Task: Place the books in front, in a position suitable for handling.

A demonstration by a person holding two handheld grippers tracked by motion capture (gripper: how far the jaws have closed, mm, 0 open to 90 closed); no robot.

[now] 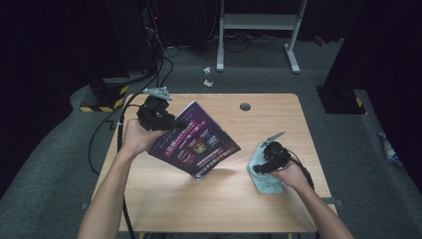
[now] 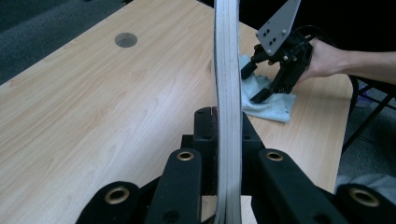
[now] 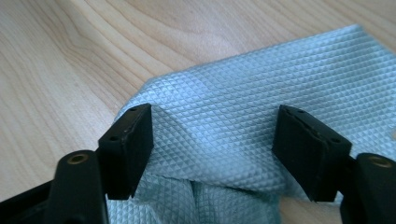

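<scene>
Clamping a purple magazine (image 1: 196, 142) by its edge, the left gripper (image 1: 175, 121) holds it tilted above the wooden tabletop (image 1: 219, 194), lower corner near the wood. The right gripper (image 3: 212, 140), jaws spread apart, presses on a light blue cloth (image 3: 261, 98) lying crumpled near the tabletop's right edge.

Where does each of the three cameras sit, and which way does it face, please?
High view: above the person's side, looking forward and down on the table; both forearms, left gripper and right gripper show.
Left gripper view: rides the left gripper, looking along its jaws, shut on the book, across to the right gripper.
Right gripper view: rides the right gripper, looking down between open jaws at the cloth.
Shared: all three show the cloth and the table.
</scene>
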